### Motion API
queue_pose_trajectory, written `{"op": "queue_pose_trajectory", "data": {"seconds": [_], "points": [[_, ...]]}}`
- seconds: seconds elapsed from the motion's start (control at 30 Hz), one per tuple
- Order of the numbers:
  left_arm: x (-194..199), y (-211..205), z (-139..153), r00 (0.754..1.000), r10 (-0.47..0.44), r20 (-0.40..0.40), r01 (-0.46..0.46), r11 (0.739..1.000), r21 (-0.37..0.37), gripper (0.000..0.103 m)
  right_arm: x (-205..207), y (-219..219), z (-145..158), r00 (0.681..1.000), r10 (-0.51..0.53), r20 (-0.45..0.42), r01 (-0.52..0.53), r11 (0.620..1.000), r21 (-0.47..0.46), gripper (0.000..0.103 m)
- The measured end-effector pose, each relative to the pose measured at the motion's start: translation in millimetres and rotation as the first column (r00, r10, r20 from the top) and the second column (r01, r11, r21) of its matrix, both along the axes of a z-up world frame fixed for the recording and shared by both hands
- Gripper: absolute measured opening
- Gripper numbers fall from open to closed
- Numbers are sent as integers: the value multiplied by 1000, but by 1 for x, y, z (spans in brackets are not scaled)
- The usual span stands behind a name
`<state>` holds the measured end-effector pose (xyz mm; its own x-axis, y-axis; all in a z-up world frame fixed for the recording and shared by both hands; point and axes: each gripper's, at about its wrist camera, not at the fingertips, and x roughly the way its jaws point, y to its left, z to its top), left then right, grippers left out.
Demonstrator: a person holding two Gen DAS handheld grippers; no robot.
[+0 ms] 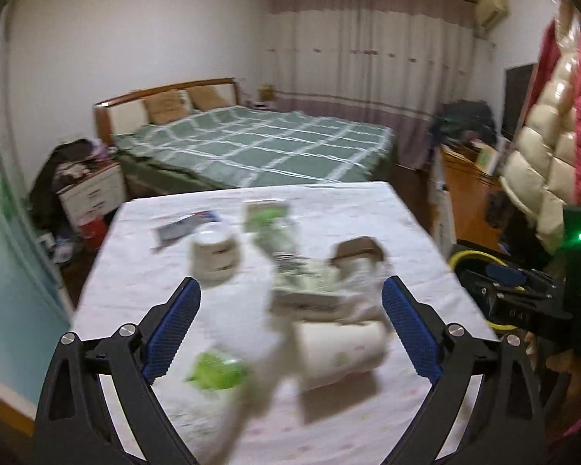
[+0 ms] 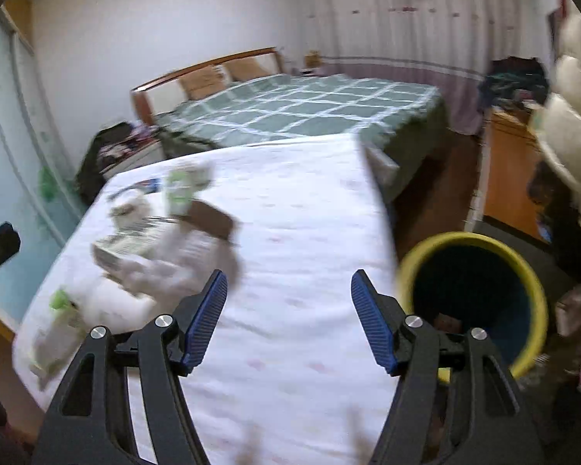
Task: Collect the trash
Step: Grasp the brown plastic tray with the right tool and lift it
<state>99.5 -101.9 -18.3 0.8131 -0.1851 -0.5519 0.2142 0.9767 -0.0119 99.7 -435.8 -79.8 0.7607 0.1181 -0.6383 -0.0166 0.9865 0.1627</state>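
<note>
Blue ribbed pads line both grippers, and both stand wide open with nothing between the jaws. The left gripper (image 1: 290,321) hangs over the table (image 1: 414,240), which carries a white cloth with faint pink marks. Straight ahead of it, and partly between its open fingers, lies the pile of trash (image 1: 313,294): a paper cup on its side (image 1: 341,348) close in front, a green wrapper (image 1: 217,372) near its left finger, a round white tub (image 1: 215,257) further ahead on the left, and crumpled paper and a brown carton piece beyond. The picture is blurred, so I cannot tell whether the pads touch any piece.

The right gripper (image 2: 288,317) is over a bare part of the cloth; the same pile (image 2: 155,255) lies to its left and ahead, apart from its fingers. Just to its right, past the table edge and lower, stands a bin with a yellow rim (image 2: 468,238) and a dark inside. Ahead of both grippers the table ends, and beyond it stands a bed with a green checked cover (image 1: 259,143). Between the right gripper and the bin the way is open.
</note>
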Motion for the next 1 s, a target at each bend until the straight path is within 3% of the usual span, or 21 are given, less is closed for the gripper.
{"op": "queue_pose_trajectory", "data": {"seconds": [0.2, 0.47, 0.67, 1.0], "points": [[-6, 41, -6, 999, 37, 0, -37, 999, -22, 94, 48, 40, 5, 998, 60, -19, -59, 997, 39, 64], [-5, 36, -21, 999, 31, -30, -31, 999, -17, 94, 118, 49, -4, 991, 46, -127, -28, 990, 135, 64], [2, 33, -28, 999, 25, -46, -26, 999, -24, 94, 139, 49, -26, 980, 38, -198, -6, 987, 160, 64], [2, 24, -33, 998, 1, -59, -3, 1000, -24, 94, 152, 49, -49, 956, 108, -272, -17, 949, 315, 62]]}}
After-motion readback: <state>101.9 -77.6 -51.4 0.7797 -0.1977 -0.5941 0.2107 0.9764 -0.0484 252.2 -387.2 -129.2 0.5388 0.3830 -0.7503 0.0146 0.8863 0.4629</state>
